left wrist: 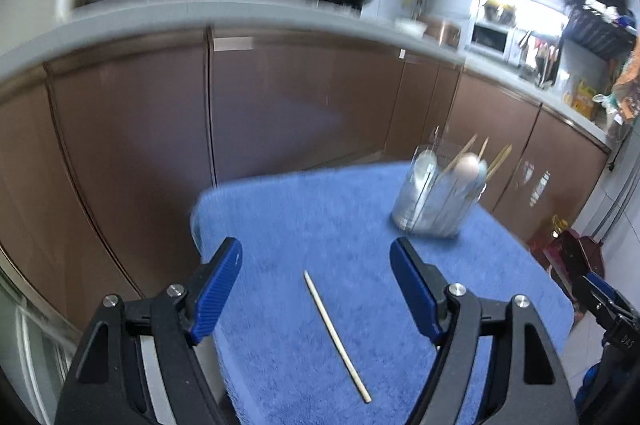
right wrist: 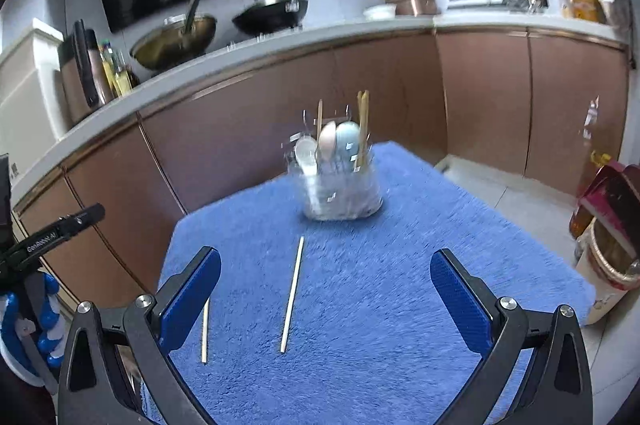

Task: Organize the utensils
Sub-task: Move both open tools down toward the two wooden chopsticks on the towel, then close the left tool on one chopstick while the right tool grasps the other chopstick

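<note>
The bench is covered by a blue towel. Ahead of the right claw, a clear utensil holder stands on the towel. Two chopsticks lie flat there: one chopstick between that claw's fingers, a second chopstick by its left finger.

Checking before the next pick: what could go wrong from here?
1. The chopsticks lie flat on the fluffy towel; thin sticks may slip from the open left tool.
2. The holder is clear and already crowded; inserting another could tip it.
3. Both tools are close; the right tool may collide.
</note>
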`<act>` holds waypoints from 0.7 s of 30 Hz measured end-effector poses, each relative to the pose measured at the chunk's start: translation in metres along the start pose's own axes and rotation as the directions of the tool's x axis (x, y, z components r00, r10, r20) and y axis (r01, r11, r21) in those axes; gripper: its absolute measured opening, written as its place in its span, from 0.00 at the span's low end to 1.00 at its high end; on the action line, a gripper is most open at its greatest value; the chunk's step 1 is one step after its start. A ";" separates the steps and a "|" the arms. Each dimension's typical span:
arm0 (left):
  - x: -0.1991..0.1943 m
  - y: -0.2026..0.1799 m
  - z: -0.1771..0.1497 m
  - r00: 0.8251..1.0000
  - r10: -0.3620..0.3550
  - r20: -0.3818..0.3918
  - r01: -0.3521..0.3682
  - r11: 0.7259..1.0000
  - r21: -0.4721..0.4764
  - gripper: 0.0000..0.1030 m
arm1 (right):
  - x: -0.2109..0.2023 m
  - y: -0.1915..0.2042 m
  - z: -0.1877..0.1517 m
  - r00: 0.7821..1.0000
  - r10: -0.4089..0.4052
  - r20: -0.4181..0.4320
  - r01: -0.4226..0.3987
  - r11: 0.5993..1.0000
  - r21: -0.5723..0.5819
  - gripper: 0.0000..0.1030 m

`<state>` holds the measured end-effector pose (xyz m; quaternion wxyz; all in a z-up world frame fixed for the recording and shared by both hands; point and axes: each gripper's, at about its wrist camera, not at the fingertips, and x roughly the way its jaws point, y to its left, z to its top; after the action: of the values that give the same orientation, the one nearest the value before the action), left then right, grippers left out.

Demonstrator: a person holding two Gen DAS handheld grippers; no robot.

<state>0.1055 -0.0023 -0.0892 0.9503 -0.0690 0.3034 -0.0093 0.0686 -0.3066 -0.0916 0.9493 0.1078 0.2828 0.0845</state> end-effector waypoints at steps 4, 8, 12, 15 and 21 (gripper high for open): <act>0.047 0.013 -0.004 0.980 -0.087 -0.179 0.073 0.994 -0.084 0.73 | 0.033 0.006 0.003 0.997 -0.004 -0.080 0.003 1.000 -0.018 0.97; 0.090 0.019 -0.012 0.928 -0.176 -0.328 0.132 0.980 -0.150 0.72 | 0.069 0.017 0.009 0.986 0.002 -0.169 -0.012 0.998 -0.057 0.86; 0.127 0.024 -0.019 0.885 -0.207 -0.417 0.135 0.972 -0.195 0.70 | 0.110 0.032 0.013 0.963 0.023 -0.270 -0.050 0.994 -0.095 0.73; 0.146 0.030 -0.023 0.858 -0.221 -0.465 0.127 0.966 -0.224 0.61 | 0.137 0.040 0.012 0.941 0.029 -0.336 -0.074 0.990 -0.122 0.64; 0.183 0.040 -0.031 0.795 -0.240 -0.556 0.091 0.955 -0.283 0.44 | 0.184 0.044 0.008 0.897 0.063 -0.437 -0.120 0.987 -0.104 0.52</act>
<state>0.2362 0.0227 -0.2254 0.7904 -0.2044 0.5724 -0.0768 0.2211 -0.2244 -0.1692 0.8628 0.0384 0.4751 0.1688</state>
